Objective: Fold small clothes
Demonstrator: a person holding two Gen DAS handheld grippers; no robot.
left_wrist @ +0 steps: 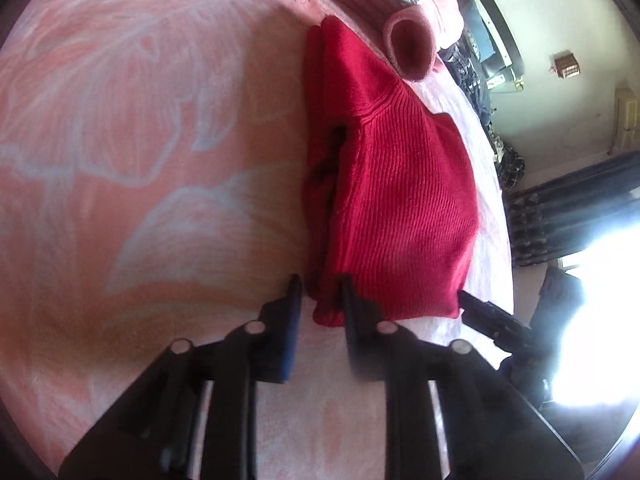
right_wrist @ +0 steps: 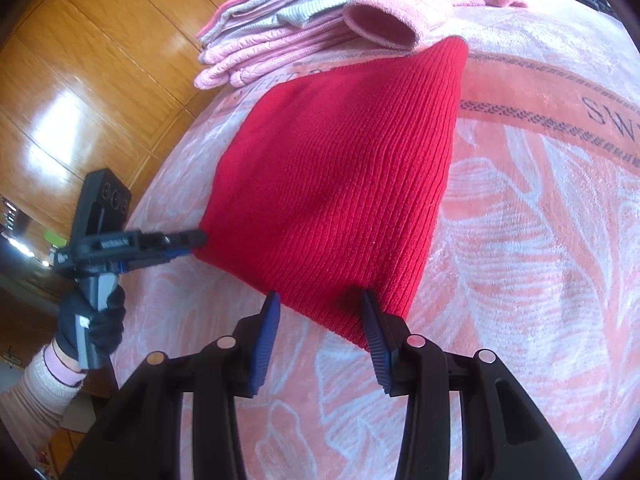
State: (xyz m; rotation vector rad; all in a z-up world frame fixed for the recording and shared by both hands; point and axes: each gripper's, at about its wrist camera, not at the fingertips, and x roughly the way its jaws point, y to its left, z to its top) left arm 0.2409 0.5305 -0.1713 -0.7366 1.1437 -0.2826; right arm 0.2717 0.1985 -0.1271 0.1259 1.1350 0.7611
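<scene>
A red ribbed knit garment (left_wrist: 400, 184) lies folded on the pink floral blanket (left_wrist: 140, 160). My left gripper (left_wrist: 321, 292) is open at its near corner, and a thick fold of the cloth sits loosely between the two fingers. The right wrist view shows the same red garment (right_wrist: 340, 184) spread flat. My right gripper (right_wrist: 320, 302) is open wide there, its fingers straddling the near hem. A gloved hand (right_wrist: 96, 320) holds the left gripper (right_wrist: 192, 244) at the garment's left corner. The right gripper (left_wrist: 466, 300) touches the garment's other corner.
A pile of pink and grey clothes (right_wrist: 288, 28) with an open pink cuff (right_wrist: 380, 24) lies just beyond the red garment. A wooden wardrobe (right_wrist: 80, 80) stands past the bed's left edge. A dark curtain (left_wrist: 576, 216) and a bright window are off the other side.
</scene>
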